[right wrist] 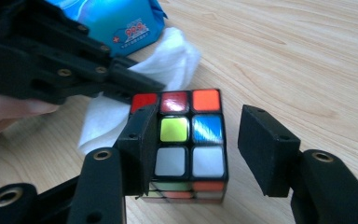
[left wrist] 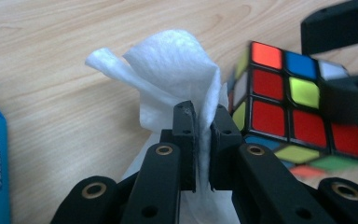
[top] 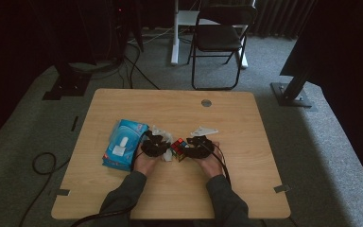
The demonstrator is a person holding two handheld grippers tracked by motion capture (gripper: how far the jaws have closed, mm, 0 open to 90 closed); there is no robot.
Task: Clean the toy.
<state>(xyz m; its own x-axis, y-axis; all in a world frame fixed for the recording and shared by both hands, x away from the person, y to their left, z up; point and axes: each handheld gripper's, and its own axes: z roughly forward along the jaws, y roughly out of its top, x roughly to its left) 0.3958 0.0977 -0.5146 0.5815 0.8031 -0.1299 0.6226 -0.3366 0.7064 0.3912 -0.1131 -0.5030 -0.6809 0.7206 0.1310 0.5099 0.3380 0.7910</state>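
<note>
White wipe (left wrist: 168, 65) is pinched tight in our left gripper (left wrist: 203, 116), jaws closed right down on it, and it sticks up past the tips, touching the cube (right wrist: 186, 135) on its left side as we see it from above. That cube sits on the desk (top: 246, 189) around the middle, a bit toward our edge, with the blue wipe pack (top: 124, 143) off to the left.

Our right gripper (right wrist: 200, 154) has the cube between its jaws, but only one pad looks to be against it; the other stands clear with a gap, so we'd call it loose, not clamped. Key thing for the next move, we reckon: the wipe comes at the cube from the left, gripper from the right, so the two face each other across it. Probably needs a firmer squeeze before we rub.
</note>
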